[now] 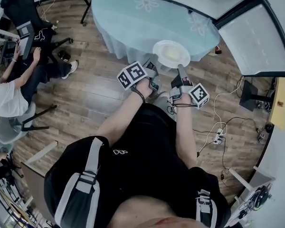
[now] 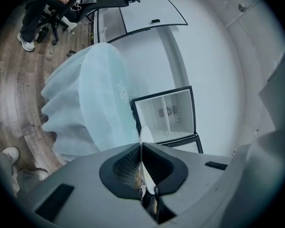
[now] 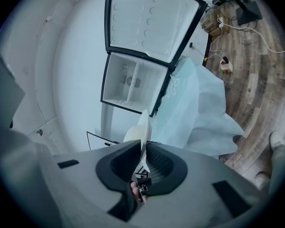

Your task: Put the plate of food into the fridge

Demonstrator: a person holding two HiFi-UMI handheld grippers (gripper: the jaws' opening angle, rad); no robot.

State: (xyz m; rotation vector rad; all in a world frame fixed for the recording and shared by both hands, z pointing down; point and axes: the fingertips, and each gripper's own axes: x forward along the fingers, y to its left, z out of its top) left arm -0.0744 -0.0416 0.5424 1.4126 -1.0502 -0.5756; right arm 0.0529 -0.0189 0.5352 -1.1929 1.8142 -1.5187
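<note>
Wooden floor (image 1: 99, 89): under me, spreading left and near.
Counter (image 1: 133, 18): round, draped in pale blue cloth, just ahead.
Fridge (image 2: 167, 114): white, door open, far right beside the counter.
Plate of food (image 1: 171, 53): held over the counter's near edge.
Left gripper (image 1: 153, 74): my jaws clenched on the plate's near-left rim.
Right gripper (image 1: 180, 72): my jaws clamped on its near-right rim.

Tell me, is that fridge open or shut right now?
Open. The fridge shows its white inside, and its door is swung wide, inner face toward the right gripper view.
</note>
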